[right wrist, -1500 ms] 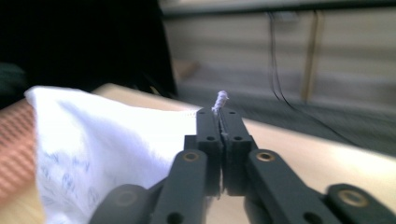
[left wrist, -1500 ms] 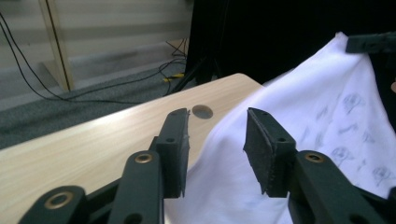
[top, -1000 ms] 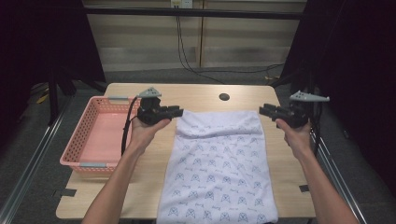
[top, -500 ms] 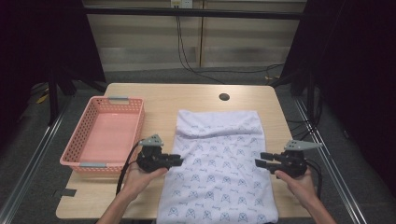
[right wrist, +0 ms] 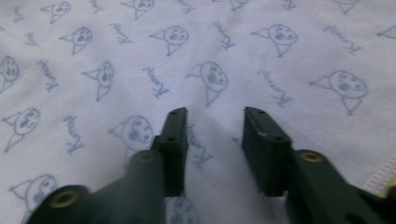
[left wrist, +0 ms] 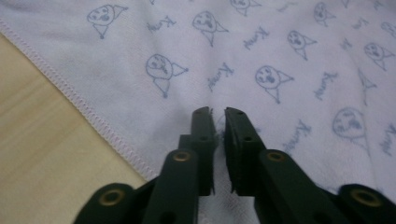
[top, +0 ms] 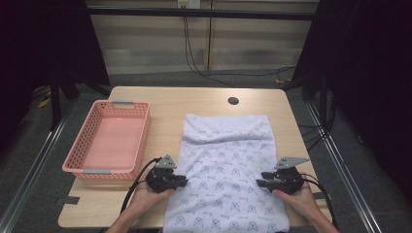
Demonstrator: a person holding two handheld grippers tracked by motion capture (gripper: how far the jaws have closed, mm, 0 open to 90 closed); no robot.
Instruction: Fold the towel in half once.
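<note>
— Both grippers sit low at the near edge of the table [top: 204, 104] in the high view. The left gripper [top: 180, 180] is at about seven o'clock on the towel [top: 226, 165], right at its left hem; the right gripper [top: 261, 183] is at about five o'clock, on the right hem.

— And the towel itself?

— Spread flat down the middle of the table, its far end folded over at twelve o'clock and its near end hanging toward the person. A pink basket [top: 87, 141] stands apart from it at nine o'clock.

— Left gripper view?

— The left gripper [left wrist: 218, 114] has its jaws nearly pressed together, only a thin slit between them, having just been closing. They lie on the printed cloth just inside the stitched hem [left wrist: 88, 112]. A small pucker of fabric seems to sit in the slit, but I cannot tell whether the pads really pinch it.

— Right gripper view?

— The right gripper [right wrist: 215, 114] has its jaws still spread, though they have just been closing. Flat towel lies between them, not yet pinched.

— So how far along?

— My guess is a fold is only starting: one fold at the far end looks done, while gripping both side hems and lifting remains.
</note>
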